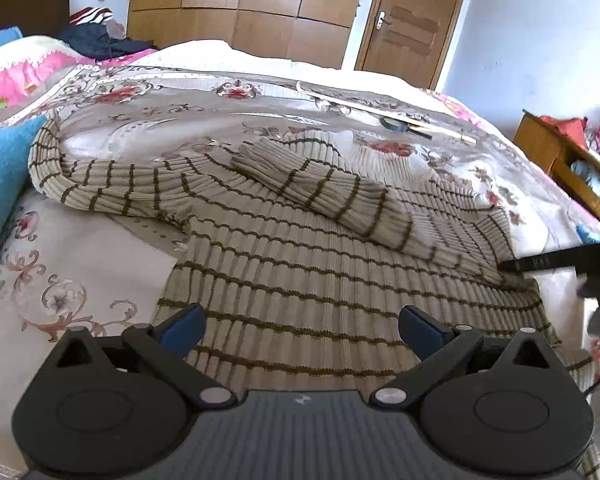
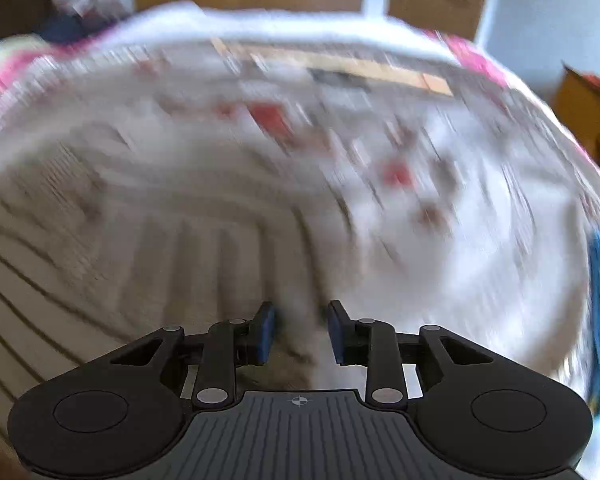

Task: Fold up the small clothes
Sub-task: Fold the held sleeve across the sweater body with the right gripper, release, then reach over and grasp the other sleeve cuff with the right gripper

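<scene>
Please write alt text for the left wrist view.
A striped sweater lies on a floral bedspread, one sleeve folded across its chest. The open left hand-held gripper hovers over its hem.

Bed with floral cover, several things on top.
Striped sweater spread flat mid-bed, one sleeve folded across its chest. Blue cushion at left edge. Pale stick and small dark ring near far side. Dark clothes pile at far left corner.
</scene>
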Tool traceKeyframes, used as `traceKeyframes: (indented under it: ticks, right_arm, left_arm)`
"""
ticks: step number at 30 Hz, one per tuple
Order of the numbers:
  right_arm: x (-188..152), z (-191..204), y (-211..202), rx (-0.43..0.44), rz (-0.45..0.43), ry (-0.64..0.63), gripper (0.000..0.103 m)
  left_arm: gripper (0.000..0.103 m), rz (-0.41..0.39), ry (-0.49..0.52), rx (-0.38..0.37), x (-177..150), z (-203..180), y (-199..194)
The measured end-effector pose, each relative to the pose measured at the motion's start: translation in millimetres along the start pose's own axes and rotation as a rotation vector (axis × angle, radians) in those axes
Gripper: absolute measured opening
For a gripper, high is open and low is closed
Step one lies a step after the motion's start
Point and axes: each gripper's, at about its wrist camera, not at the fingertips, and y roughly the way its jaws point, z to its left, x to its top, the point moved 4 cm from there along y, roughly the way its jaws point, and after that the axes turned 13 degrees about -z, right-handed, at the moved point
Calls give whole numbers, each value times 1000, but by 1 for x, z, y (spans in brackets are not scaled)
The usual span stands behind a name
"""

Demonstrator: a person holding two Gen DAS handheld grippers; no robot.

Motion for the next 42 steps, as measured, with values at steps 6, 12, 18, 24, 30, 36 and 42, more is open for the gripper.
traceKeyframes:
  ticks: [6,12,18,24,30,36,42]
  right_arm:
    - [12,-4,-26,-28,-90,-9,30]
    - [45,70,-45,254,-234,-133,31]
    - [62,173,3,442,-215,-275,31]
    - [58,216,43,387,-165,-404,12]
    - [61,217,14,444,-168,-339,9]
    - [40,235,23,448,-125,-404,13]
    - [64,235,-1,560,-91,-344,21]
  left_arm:
    - [103,-11,21,22,-1,-1,1]
    - [103,-72,-33,92,13,21,-17]
    - [103,-116,-19,130,21,35,-29]
    - [103,-107,-68,109,22,45,-26]
    - [103,-127,-120,109,26,55,-30]
    - [103,-117,-139,113,25,58,-31]
    - [103,-155,-165,121,29,65,-41]
